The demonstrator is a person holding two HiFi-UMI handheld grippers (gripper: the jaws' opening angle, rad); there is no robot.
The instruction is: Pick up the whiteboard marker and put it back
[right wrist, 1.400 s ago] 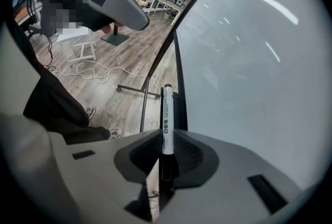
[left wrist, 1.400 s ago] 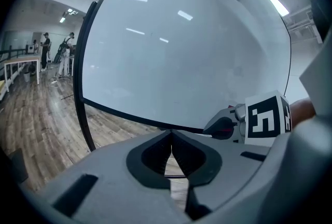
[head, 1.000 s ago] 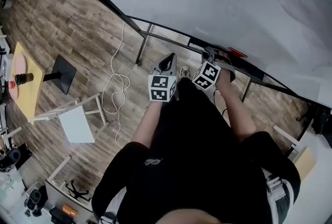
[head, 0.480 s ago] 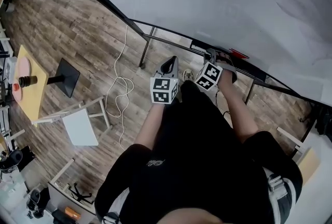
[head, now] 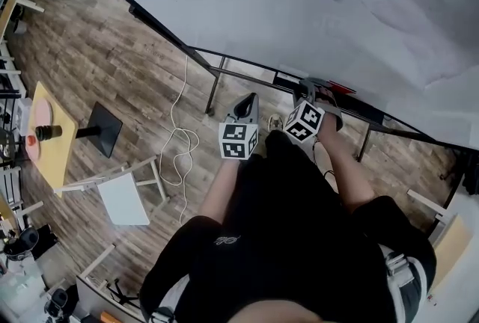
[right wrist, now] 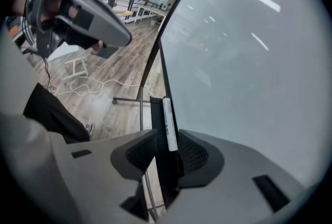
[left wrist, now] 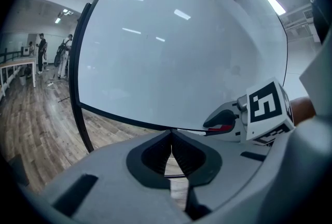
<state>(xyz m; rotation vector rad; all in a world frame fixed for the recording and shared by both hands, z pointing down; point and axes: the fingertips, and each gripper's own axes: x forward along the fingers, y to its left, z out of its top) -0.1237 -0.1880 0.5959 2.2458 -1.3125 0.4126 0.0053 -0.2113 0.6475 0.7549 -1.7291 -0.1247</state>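
The whiteboard marker (right wrist: 167, 123) lies on the whiteboard's (right wrist: 249, 62) black tray (right wrist: 157, 114), between the right gripper's (right wrist: 167, 138) jaws, which have just been opening and stand spread. Left of that tool, the left gripper's (left wrist: 171, 134) jaws are pressed together, empty.

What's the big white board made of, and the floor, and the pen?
Whiteboard: smooth, glossy coated panel, probably; ceiling lights reflect in it.
Floor: wood-look planks, matte, grain and seams show; real wood or laminate, can't tell.
Whiteboard marker: likely plastic, white smooth barrel.
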